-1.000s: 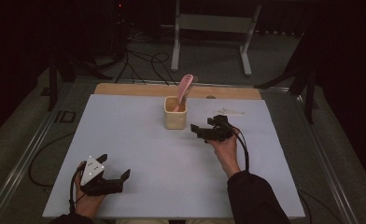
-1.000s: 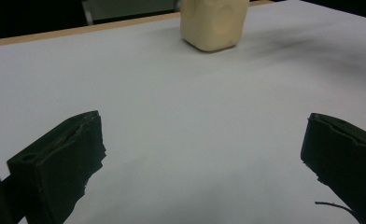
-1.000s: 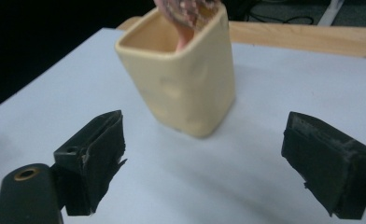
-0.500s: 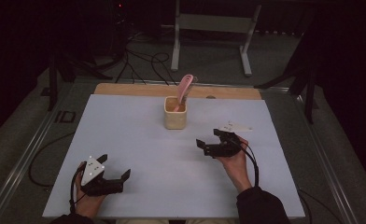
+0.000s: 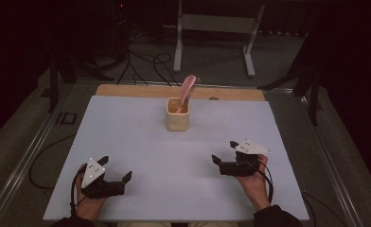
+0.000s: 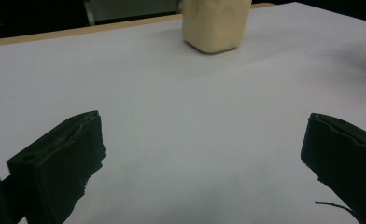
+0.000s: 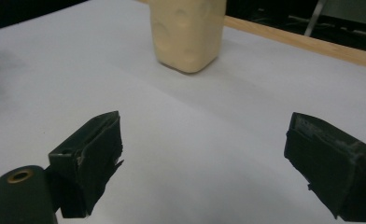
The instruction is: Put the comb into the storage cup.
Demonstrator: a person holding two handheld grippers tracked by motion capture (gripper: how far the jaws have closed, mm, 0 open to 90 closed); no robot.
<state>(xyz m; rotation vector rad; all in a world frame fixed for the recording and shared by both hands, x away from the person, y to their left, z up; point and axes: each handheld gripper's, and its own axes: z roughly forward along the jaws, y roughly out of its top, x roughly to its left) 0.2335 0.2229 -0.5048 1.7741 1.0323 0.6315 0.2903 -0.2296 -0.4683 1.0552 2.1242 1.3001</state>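
The right gripper rests near the table's right front corner, held by the person's right hand. Its jaws stand wide apart and hold nothing. The right gripper view confirms this: bare white surface lies between the two black jaws. The left gripper sits near the left front corner in the left hand, jaws likewise spread and empty. The left gripper view shows the same bare gap.

Beyond both grippers, well apart from each, a cream-coloured cup stands upright on the white table top, toward the far edge and near the centre line. A pink utensil leans inside it, its handle rising past the rim toward the back.

The high view shows the cup's open mouth and the utensil. The gripper views show the cup's lower body and its dimpled side wall, a detail not legible from above. The high view also shows the wooden strip along the table's far edge, and cables on the floor behind.
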